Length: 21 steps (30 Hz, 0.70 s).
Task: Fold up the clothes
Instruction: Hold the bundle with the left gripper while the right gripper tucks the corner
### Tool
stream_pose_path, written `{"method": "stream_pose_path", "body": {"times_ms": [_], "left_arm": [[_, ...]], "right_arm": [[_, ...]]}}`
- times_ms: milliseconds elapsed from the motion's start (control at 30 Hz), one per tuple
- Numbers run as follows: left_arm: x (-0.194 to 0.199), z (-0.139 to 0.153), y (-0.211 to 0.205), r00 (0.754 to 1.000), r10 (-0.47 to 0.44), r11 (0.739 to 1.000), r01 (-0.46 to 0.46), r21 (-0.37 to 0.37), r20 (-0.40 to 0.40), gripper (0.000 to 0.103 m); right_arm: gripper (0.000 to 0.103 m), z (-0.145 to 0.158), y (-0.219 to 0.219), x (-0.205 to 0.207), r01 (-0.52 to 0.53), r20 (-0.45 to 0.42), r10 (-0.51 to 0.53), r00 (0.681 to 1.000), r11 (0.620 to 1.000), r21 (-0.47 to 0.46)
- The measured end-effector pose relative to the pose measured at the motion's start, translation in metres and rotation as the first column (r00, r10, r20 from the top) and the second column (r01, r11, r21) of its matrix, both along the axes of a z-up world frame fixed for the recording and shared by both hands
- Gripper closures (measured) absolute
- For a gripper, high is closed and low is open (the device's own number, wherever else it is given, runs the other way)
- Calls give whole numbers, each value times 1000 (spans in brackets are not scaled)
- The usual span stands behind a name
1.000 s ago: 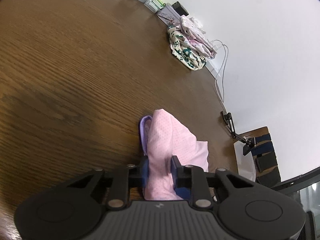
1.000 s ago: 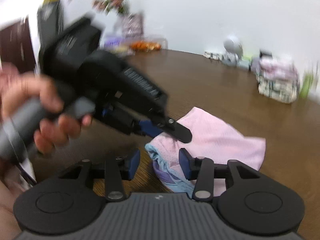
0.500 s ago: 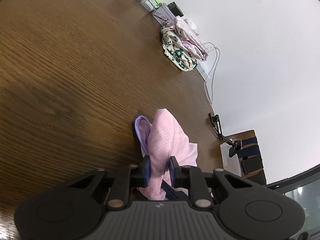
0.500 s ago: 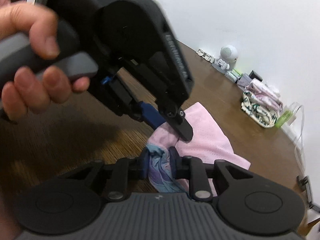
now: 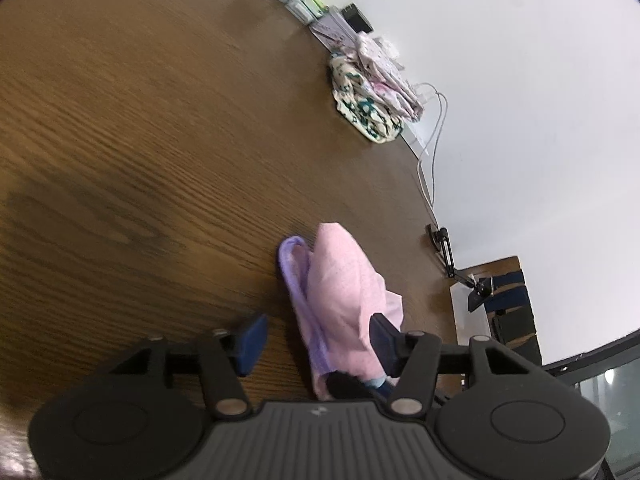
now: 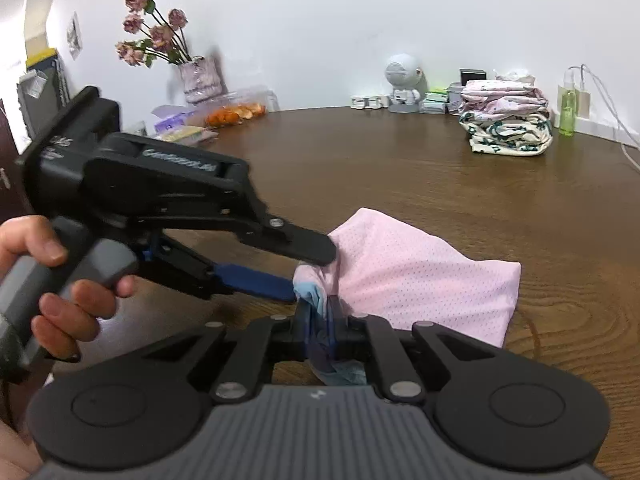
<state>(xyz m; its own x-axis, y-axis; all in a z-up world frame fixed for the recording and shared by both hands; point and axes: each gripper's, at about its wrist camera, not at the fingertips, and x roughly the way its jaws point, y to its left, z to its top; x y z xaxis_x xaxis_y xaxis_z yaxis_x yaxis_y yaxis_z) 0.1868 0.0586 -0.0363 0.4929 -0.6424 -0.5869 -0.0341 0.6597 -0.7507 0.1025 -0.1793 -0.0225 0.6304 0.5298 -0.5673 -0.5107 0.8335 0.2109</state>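
Garment: pink mesh garment (image 6: 420,280) with a lilac trim (image 5: 294,276) lies bunched on the brown wooden table (image 5: 140,140), near its front edge, between the 2 grippers.
Left gripper (image 5: 318,336): its jaws have just been opening and now stand apart; the pink cloth lies between them.
Left fingers: 1 blue pad (image 5: 252,338) stands clear of the cloth with bare wood in between; the other pad (image 5: 382,340) sits right against the pink fabric on the far side.
Left gripper in the right wrist view (image 6: 308,268): the upper black finger (image 6: 308,246) rests over the pink bundle and the lower blue pad (image 6: 256,284) reaches the light blue fold at its edge, so the cloth is inside the gap, not clamped.
Left hand (image 6: 52,280): wraps the grey handle at the left edge of the right wrist view.
Right gripper (image 6: 326,328): its jaws have just been closing and are now nearly together, pinching a bunched blue and lilac fold of the garment (image 6: 320,332) close to the camera.
Cloth relative to the right gripper: the pink body spreads away from the pinch toward the right and lies flat on the table.
Background: 1 stack of folded patterned clothes (image 6: 506,122) sits well apart at the far edge by the wall, with a small white robot figure (image 6: 402,82) and a vase of dried roses (image 6: 168,44) further along.
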Motion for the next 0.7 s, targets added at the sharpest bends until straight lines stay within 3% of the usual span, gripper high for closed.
{"method": "stream_pose_path", "body": {"times_ms": [67,167,333,367,467,600,700], "left_arm": [[3,0,-7,1000,-11,1000,11,12,-4,58],[7,-3,-18,999,-31,999,31,28,-15,79],[3,-4,-24,999,-52,997,51,52,15,83],[2,-4,-24,998,-53,997,52,54,17,83],[2,-5,-22,998,-56,997,55,59,14,83],[4,-5,-20,997,-80,995,79,63,17,83],[4,-5,-19,995,-100,993,98,61,29,82]], "right_arm": [[96,-2,-1,-6,-16,6,16,1000,1000,9],[96,-4,-4,-9,-33,11,33,999,999,15],[89,-3,-16,-5,-72,-1,72,997,996,60],[84,0,-23,-6,-75,-9,76,997,993,90],[54,13,-59,-2,-19,-34,25,999,984,175],[52,11,-102,21,84,-145,-58,988,980,182],[52,-1,-114,41,107,-255,-55,965,975,193]]}}
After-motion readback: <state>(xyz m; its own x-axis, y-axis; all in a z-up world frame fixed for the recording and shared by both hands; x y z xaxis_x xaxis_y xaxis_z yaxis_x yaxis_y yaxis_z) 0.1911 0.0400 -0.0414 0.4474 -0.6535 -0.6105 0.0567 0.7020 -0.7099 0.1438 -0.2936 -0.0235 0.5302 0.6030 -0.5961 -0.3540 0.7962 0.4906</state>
